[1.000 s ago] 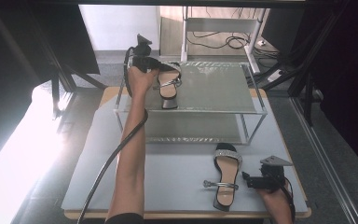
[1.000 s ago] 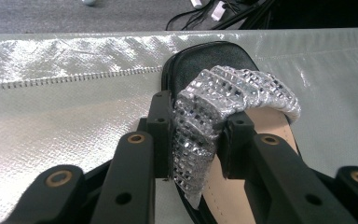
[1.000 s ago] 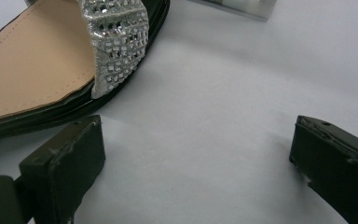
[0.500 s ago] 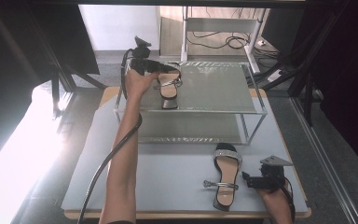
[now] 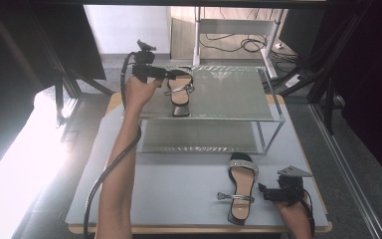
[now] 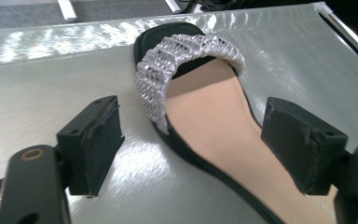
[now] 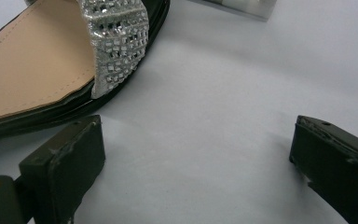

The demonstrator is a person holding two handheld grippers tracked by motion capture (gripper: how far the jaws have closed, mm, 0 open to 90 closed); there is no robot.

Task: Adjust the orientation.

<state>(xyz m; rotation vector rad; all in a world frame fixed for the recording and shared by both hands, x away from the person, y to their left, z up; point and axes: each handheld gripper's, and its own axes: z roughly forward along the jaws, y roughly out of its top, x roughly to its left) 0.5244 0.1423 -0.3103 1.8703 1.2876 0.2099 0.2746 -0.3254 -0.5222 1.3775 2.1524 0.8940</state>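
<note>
- Shoe one has been set on the rack's top shelf, upper middle; the left gripper's jaws have just been opening, nothing held.
- Shoe two is left on the table, lower right; the right gripper is held wide open beside it, empty.

In the left gripper view the sandal runs off the bottom edge, heel unseen; in the right gripper view the second sandal is cropped at left.

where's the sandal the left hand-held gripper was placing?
High view: the sandal lies on the rack's top shelf, at its left end, just right of the left hand-held gripper, whose jaws have just been opening and stand apart around it.
</note>
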